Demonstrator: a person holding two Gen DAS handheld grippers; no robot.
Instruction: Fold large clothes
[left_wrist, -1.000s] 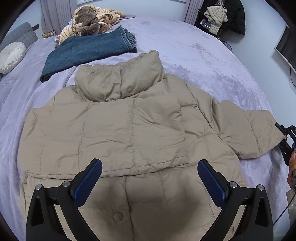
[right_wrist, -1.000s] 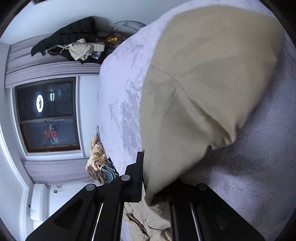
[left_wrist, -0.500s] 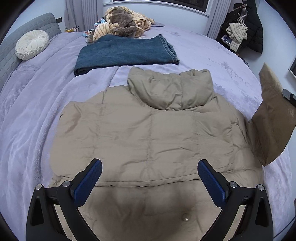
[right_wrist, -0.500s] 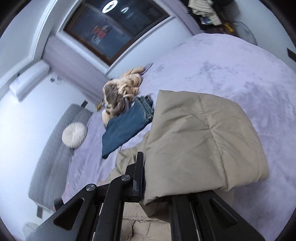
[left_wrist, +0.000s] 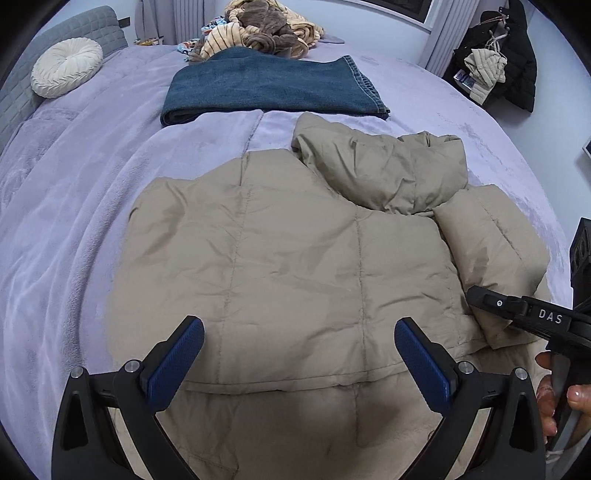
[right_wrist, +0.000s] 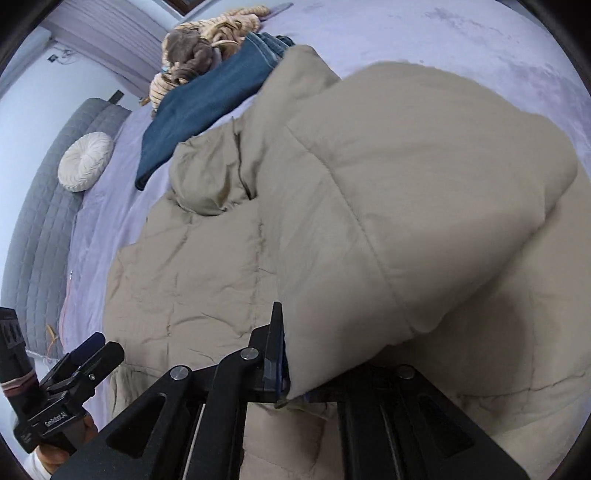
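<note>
Jacket sleeve (right_wrist: 424, 206), cuff hidden in right gripper (right_wrist: 295, 387)

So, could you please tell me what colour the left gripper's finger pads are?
Dark blue pads, clearest in the left wrist view.

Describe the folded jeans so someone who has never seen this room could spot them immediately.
Start at the lavender bed, with the tan puffer jacket spread in front. Beyond the jacket's collar lie the jeans, folded flat. They are the only dark blue denim, lying before the heap of striped and brown knits.
</note>
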